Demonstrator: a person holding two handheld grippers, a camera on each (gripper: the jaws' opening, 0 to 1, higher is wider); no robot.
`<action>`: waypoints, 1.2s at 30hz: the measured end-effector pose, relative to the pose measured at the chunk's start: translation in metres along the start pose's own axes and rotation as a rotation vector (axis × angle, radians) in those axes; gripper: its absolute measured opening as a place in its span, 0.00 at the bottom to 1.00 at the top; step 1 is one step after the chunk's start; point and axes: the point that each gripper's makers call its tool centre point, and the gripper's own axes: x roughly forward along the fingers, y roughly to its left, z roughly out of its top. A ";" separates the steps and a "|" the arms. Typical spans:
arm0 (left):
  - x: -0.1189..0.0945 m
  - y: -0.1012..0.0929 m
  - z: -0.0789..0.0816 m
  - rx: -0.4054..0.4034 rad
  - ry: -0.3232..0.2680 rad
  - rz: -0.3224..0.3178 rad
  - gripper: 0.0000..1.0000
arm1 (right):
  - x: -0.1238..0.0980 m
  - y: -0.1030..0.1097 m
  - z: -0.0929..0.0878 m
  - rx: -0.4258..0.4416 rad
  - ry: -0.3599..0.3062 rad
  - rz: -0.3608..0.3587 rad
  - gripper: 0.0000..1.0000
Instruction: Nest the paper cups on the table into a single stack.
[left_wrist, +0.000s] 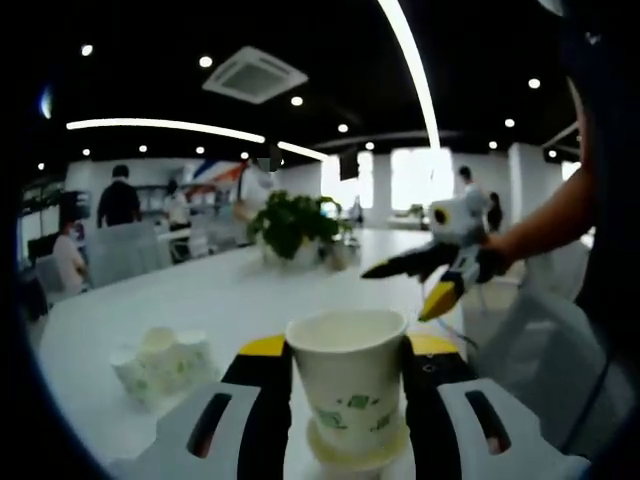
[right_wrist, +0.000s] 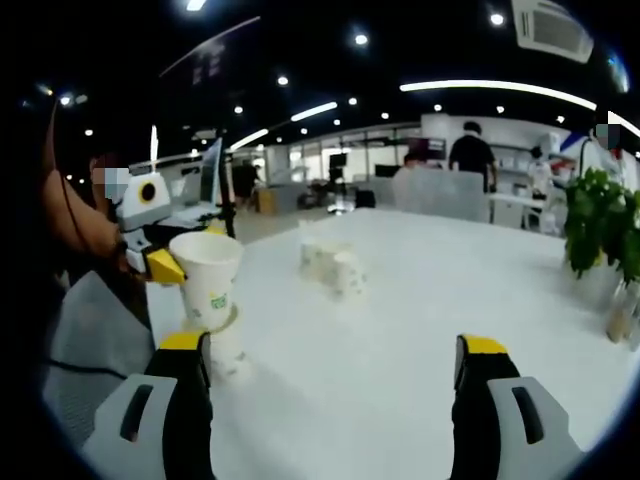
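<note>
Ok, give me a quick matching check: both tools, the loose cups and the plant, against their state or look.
1. left tool
2. right tool
3. loose cups
4. potted plant

A. open, nothing between the jaws
B. green and leafy
C. shut on a paper cup
D. white, clustered on the table

Pairs: 1-C, 2-A, 3-D, 4-B

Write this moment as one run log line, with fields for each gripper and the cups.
left gripper: shut on paper cup, above another cup | right gripper: open | loose cups: grouped on table
</note>
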 end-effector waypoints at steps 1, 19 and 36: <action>0.000 0.000 -0.001 -0.004 0.004 -0.001 0.41 | 0.000 -0.001 0.000 0.002 -0.001 -0.001 1.00; -0.008 -0.002 -0.030 -0.021 0.132 0.001 0.41 | 0.004 0.003 0.001 -0.002 -0.001 0.008 1.00; -0.018 -0.004 -0.063 0.044 0.286 -0.014 0.41 | 0.004 0.004 -0.001 -0.002 0.001 0.008 1.00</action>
